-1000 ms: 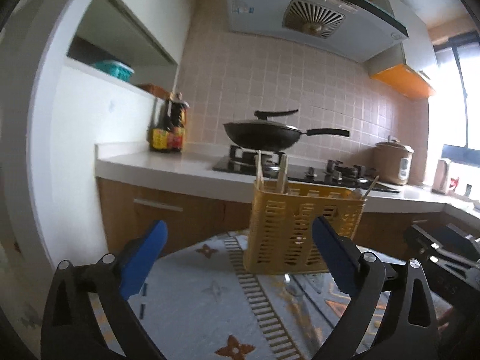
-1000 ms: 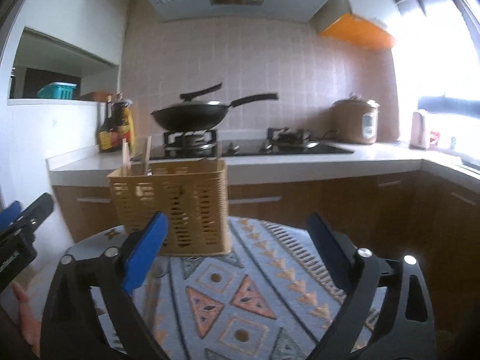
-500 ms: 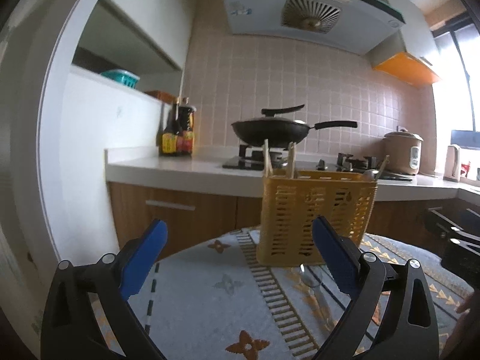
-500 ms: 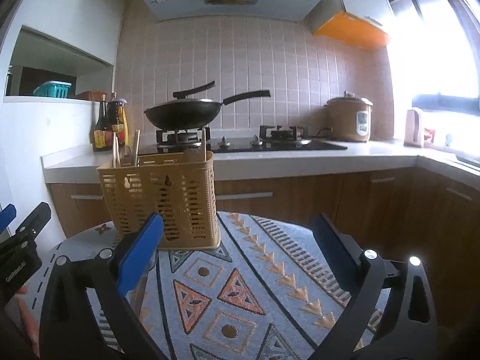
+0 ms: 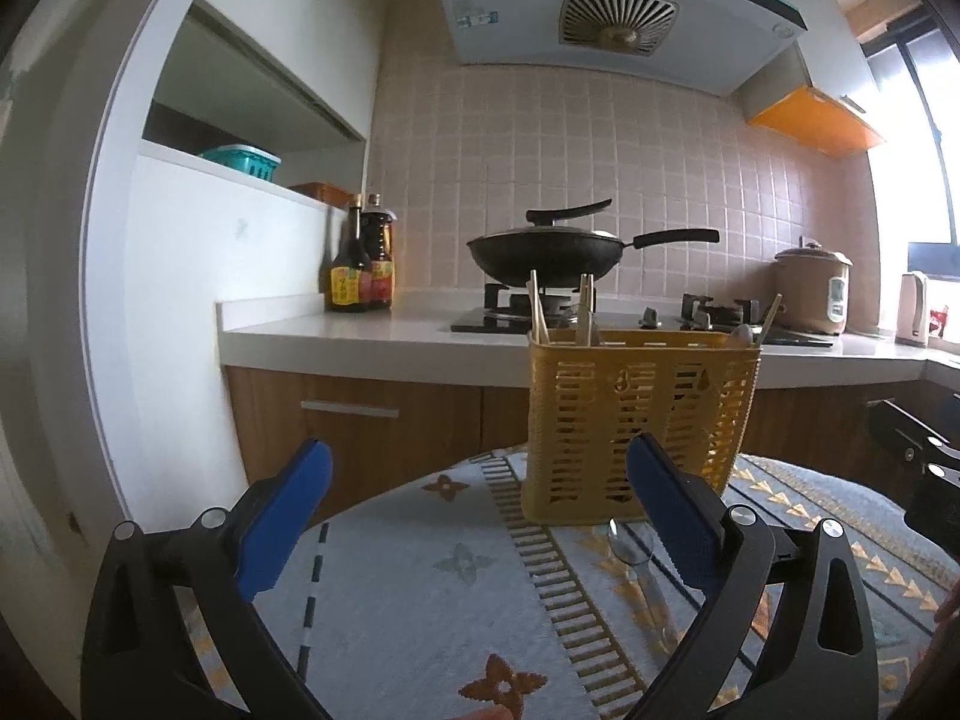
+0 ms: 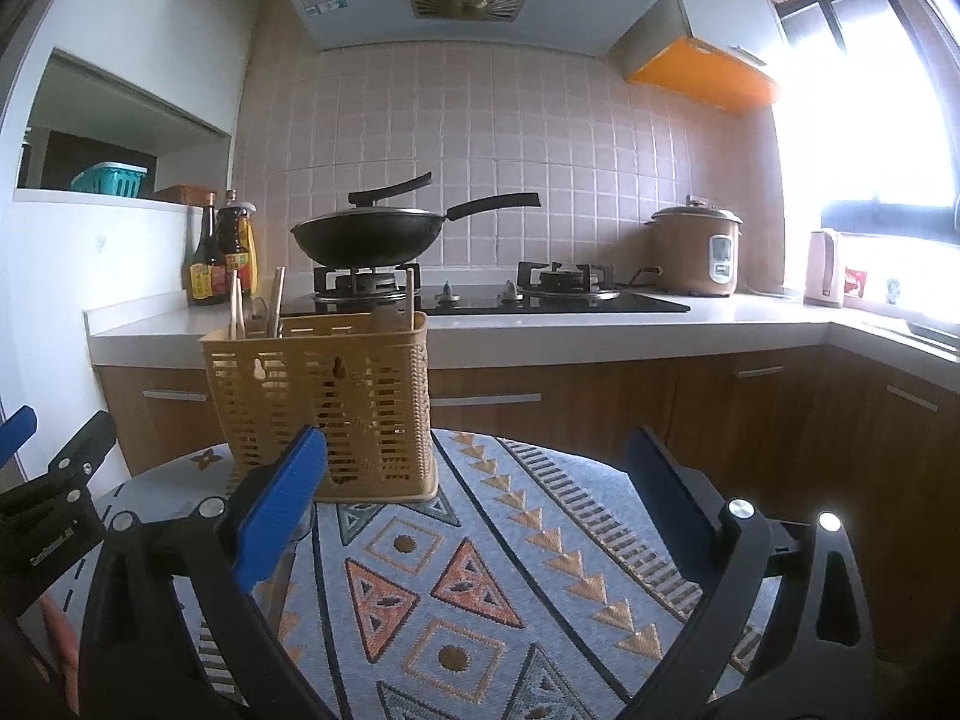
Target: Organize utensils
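A yellow slotted utensil basket (image 5: 636,420) (image 6: 327,405) stands upright at the far edge of a round table under a patterned cloth (image 5: 456,594) (image 6: 492,576). Chopsticks (image 5: 536,309) (image 6: 276,300) and a spoon handle stick out of its top. A clear plastic spoon (image 5: 639,564) lies on the cloth just in front of the basket, partly behind my left gripper's right finger. My left gripper (image 5: 480,498) is open and empty, short of the basket. My right gripper (image 6: 474,492) is open and empty too, with the basket behind its left finger (image 6: 282,510).
Behind the table runs a white kitchen counter (image 5: 360,330) with sauce bottles (image 5: 360,264), a black wok (image 5: 546,252) on a gas hob, a rice cooker (image 6: 696,252) and a kettle (image 6: 822,267). Wooden cabinets sit below. A person's fingers show at the frame edges.
Both grippers have shifted slightly, and the basket now sits a little further right in the left wrist view. Both stay open and empty.
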### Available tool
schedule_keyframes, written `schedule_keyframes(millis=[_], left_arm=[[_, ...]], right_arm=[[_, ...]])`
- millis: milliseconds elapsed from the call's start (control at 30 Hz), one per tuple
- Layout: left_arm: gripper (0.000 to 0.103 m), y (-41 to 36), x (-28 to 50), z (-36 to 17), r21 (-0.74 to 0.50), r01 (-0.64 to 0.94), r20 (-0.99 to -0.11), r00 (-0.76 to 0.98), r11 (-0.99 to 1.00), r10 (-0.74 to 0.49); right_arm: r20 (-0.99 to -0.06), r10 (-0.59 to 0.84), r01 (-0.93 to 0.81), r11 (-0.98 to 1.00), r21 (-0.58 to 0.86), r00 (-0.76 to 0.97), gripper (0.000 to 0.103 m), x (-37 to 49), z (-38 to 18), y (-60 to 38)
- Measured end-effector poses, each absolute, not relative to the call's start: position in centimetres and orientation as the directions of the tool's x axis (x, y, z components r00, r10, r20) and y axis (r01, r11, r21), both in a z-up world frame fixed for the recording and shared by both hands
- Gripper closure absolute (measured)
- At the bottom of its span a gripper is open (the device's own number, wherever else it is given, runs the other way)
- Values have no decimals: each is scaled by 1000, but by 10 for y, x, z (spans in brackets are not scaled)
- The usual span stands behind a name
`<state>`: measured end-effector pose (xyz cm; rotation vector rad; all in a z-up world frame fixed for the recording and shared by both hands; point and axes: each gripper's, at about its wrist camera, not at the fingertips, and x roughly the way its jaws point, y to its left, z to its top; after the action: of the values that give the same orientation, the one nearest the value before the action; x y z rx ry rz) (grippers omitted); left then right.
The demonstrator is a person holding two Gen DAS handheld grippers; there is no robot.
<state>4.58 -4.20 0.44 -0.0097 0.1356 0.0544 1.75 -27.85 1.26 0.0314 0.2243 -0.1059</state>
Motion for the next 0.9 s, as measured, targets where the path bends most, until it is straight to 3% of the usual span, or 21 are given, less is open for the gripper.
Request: schedule_keyframes(millis=[900], left_arm=[[8, -41, 44, 4, -5, -37, -125, 991, 999, 36]], right_arm=[[-237, -93, 99, 995, 14, 967, 8, 19, 12, -276]])
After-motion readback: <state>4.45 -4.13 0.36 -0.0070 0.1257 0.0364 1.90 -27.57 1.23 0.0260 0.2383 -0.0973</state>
